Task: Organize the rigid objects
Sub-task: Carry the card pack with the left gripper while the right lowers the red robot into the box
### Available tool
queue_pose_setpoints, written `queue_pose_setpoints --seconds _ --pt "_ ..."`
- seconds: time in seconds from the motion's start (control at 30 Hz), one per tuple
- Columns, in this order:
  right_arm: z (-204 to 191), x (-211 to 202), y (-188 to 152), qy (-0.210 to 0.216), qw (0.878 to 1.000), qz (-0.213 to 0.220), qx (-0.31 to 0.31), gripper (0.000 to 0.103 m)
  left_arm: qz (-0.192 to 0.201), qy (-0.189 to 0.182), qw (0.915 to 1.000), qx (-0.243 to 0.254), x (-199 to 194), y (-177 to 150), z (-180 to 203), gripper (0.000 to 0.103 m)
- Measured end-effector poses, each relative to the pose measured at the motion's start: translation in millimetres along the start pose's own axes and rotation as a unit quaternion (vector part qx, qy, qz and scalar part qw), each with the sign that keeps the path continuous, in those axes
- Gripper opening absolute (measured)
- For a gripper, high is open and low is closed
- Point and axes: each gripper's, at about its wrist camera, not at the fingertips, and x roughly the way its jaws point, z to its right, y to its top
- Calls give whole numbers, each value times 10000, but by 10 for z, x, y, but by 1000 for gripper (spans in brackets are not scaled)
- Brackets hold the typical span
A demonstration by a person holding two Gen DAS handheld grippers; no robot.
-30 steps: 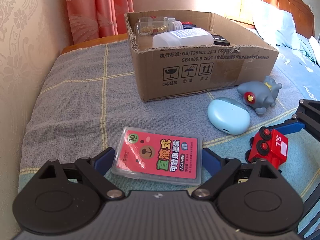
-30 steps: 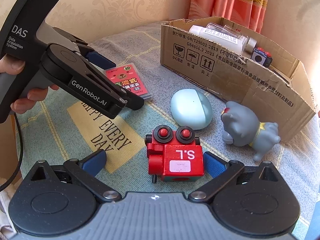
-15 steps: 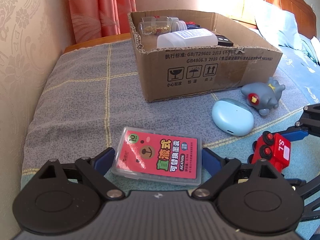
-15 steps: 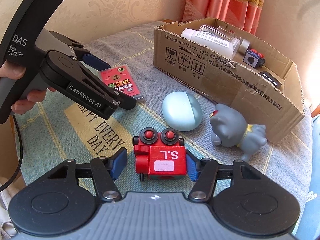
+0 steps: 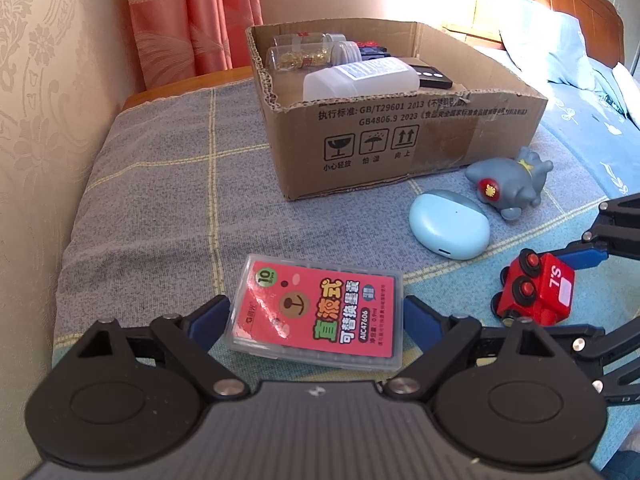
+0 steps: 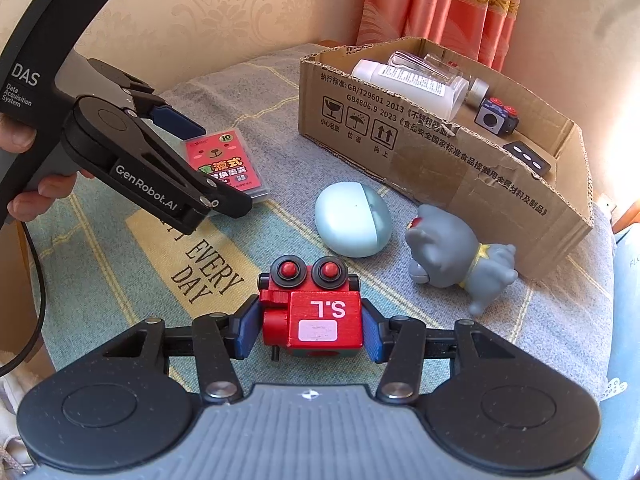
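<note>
Right gripper [image 6: 306, 330] is closed on the red toy robot [image 6: 314, 308]: both blue pads press its sides, w/ the white sticker and "S.L" print facing up toward the camera, and the two round eyes pointing away from the gripper. Toy sits on the checked blanket [image 6: 120, 264], just beside the printed words "EVERY DAY". Left gripper [image 5: 316, 314] stands wide, one blue pad on each side of the pink card case [image 5: 318, 312]; the case lies flat on the blanket between the fingers, but if the pads really touch it I cannot tell. In the right wrist view a hand [image 6: 28, 172] holds the left gripper's grey handle at the left edge. Beyond the toy robot, a light blue oval case [image 6: 352, 220] lies near, and right of it a grey toy dog [image 6: 456, 252] on its side, close to the wall of the cardboard box [image 6: 440, 156]. Inside the box: a white bottle [image 6: 412, 84], clear jars [image 5: 300, 54], a small dark cube w/ red buttons [image 6: 496, 116] and a black remote [image 6: 526, 158]. Behind the box hangs a pink curtain [image 5: 192, 20]; in the left wrist view a bed w/ blue pillow [image 5: 548, 48] is at far right.
</note>
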Motion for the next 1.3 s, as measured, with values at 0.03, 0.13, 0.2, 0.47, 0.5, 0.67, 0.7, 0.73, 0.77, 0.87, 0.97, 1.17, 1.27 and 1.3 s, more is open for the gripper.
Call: queue_pose_setpoints --seconds 0.03,0.13,0.2,0.47,0.5,0.67,0.7,0.73,0.77,0.87,0.97,1.17,1.27,1.3 --pt "4 -15 -1 3 10000 -1 12 56 13 -8 10000 25 -31 -1 4 91" --pt "30 -86 9 29 10000 20 72 56 46 -75 9999 76 -136 11 17 91" --pt "57 -152 35 -12 9999 70 71 56 95 -155 9998 125 -218 32 32 91" --pt "403 -523 297 -260 9972 606 358 56 520 -349 9976 299 -541 264 124 91" --pt "458 -562 339 -312 9964 681 389 56 578 -351 9971 342 -560 313 137 91" --pt "758 -621 569 -607 9922 969 499 56 890 -265 9944 508 -645 587 191 91" --pt "824 -599 623 -646 9916 990 528 56 949 -245 9938 521 -652 637 194 91" --pt "887 -564 678 -684 9909 1009 563 56 980 -215 9937 504 -650 680 194 91" --pt "952 -520 735 -714 9904 1021 604 56 1004 -190 9935 496 -645 720 197 91" --pt "1151 -330 918 -776 9895 965 745 56 1047 -160 9933 466 -629 809 192 91" --pt "1305 -84 1073 -764 9895 846 888 56 1054 -137 9932 474 -600 879 189 91" --pt "1494 244 1299 -803 9865 773 1199 74 1020 -112 9932 554 -487 1049 209 91" --pt "1531 217 1311 -800 9839 876 1339 90 1010 -85 9933 561 -415 1141 216 91" --pt "1541 198 1301 -786 9836 854 1383 92 1011 -92 9933 559 -393 1174 217 91"
